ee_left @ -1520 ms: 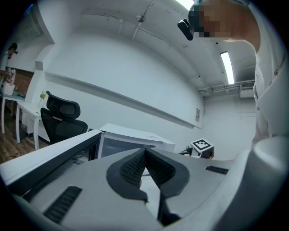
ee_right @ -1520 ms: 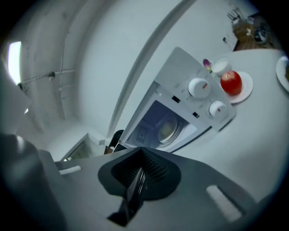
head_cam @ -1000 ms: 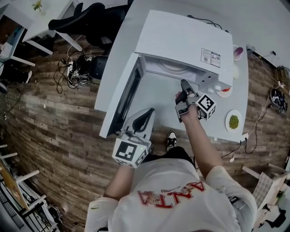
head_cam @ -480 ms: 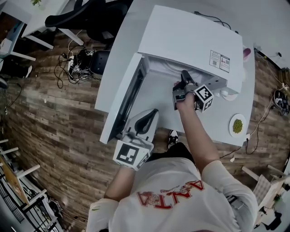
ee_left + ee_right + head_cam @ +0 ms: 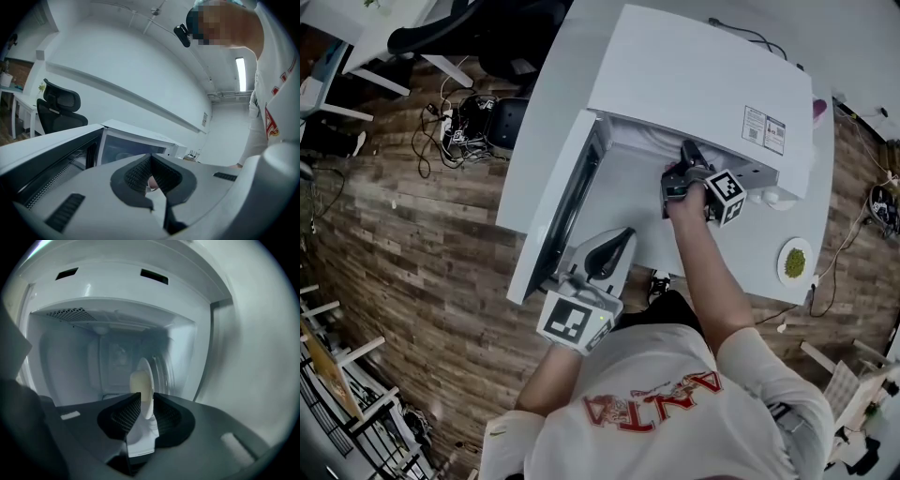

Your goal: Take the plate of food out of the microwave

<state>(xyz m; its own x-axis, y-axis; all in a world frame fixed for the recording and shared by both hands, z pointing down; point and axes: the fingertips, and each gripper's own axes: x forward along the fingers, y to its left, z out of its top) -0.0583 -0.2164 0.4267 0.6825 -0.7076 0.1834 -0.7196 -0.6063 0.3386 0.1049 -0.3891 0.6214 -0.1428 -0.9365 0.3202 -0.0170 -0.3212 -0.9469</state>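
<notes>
The white microwave (image 5: pixel 694 75) stands on the table with its door (image 5: pixel 558 202) swung open to the left. My right gripper (image 5: pixel 686 155) reaches into the cavity. In the right gripper view a white plate (image 5: pixel 146 380) carrying pale food (image 5: pixel 136 383) stands edge-on, because the gripper is rolled. Its rim sits between the pads of the right gripper (image 5: pixel 143 411). Those jaws have just been closing, and both pads now lie against the rim. My left gripper (image 5: pixel 619 239) hangs by the door's outer end, shut and holding nothing. In its own view the left gripper (image 5: pixel 151 161) points toward the open microwave (image 5: pixel 136 145).
A small plate of green food (image 5: pixel 794 262) lies on the table (image 5: pixel 750 253) to the right of the microwave. A black office chair (image 5: pixel 478 28) and a tangle of cables (image 5: pixel 455 131) are on the wooden floor to the left.
The right gripper has moved from in front of the opening deeper into the microwave cavity. The left gripper has stayed by the door.
</notes>
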